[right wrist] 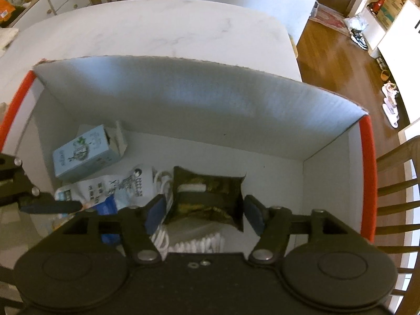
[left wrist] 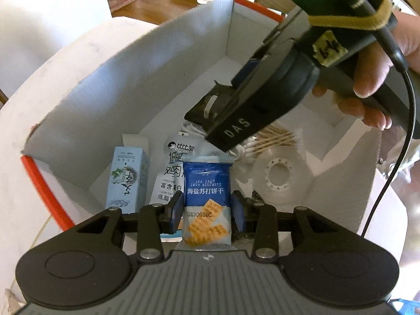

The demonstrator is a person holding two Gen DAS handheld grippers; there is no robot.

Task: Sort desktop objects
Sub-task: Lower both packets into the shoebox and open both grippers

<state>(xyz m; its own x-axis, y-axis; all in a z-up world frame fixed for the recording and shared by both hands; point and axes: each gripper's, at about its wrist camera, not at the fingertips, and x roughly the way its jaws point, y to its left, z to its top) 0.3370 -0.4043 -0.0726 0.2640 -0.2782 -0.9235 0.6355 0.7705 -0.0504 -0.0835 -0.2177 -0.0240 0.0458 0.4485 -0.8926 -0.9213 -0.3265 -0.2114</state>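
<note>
My left gripper (left wrist: 207,210) is shut on a blue sea salt biscuit packet (left wrist: 207,183) and holds it upright over the near end of a white box with red edges (left wrist: 118,99). My right gripper (right wrist: 204,214) is down inside the box (right wrist: 197,99). Its blue pads sit at the two side edges of a dark packet (right wrist: 207,197). In the left wrist view a hand (left wrist: 372,78) holds that gripper, and the dark packet (left wrist: 202,105) sits tilted under one of its fingers (left wrist: 236,126). The left gripper's finger (right wrist: 50,206) shows at the left edge of the right wrist view.
On the box floor lie a light blue carton (left wrist: 128,181), a white printed pouch (left wrist: 170,176), a white cable (right wrist: 162,181), cotton swabs (left wrist: 273,141) and a white disc (left wrist: 278,178). The box stands on a white marble table (right wrist: 157,31), with wooden chairs (right wrist: 399,183) to the right.
</note>
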